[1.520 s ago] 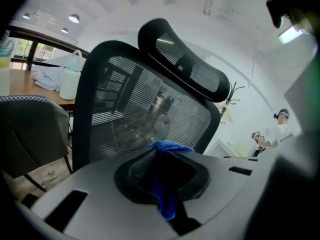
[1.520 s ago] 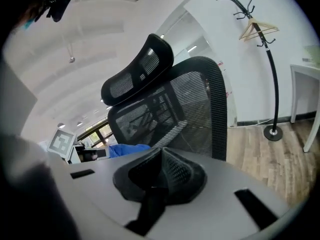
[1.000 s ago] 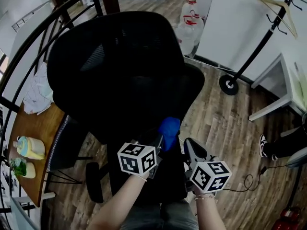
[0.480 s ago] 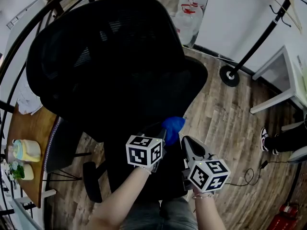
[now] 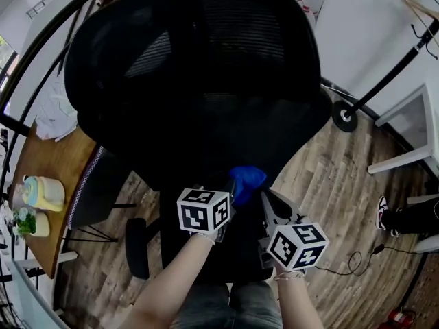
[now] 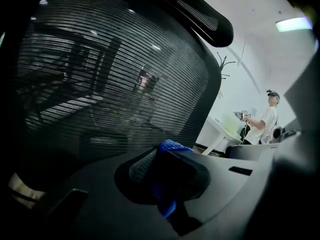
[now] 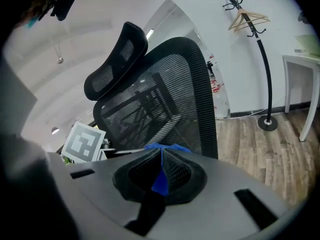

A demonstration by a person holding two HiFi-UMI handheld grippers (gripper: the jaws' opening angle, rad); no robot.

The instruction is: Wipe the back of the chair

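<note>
Cloth (image 5: 245, 179) clamped in left hand-held gripper (image 5: 229, 192) and right hand-held gripper (image 5: 265, 201) at chair back (image 5: 199, 67)

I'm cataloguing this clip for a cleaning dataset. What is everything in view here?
office chair: one, black mesh, centre, its back towards the person
cloth: one, blue, low at the chair's back
coat stand: one, black, right of the chair
side table: one, brown wood, left
container: one, yellow, on the side table
desk: one, white, far right
left gripper: one, grey, shut on the cloth
right gripper: one, grey, shut on the cloth
</note>
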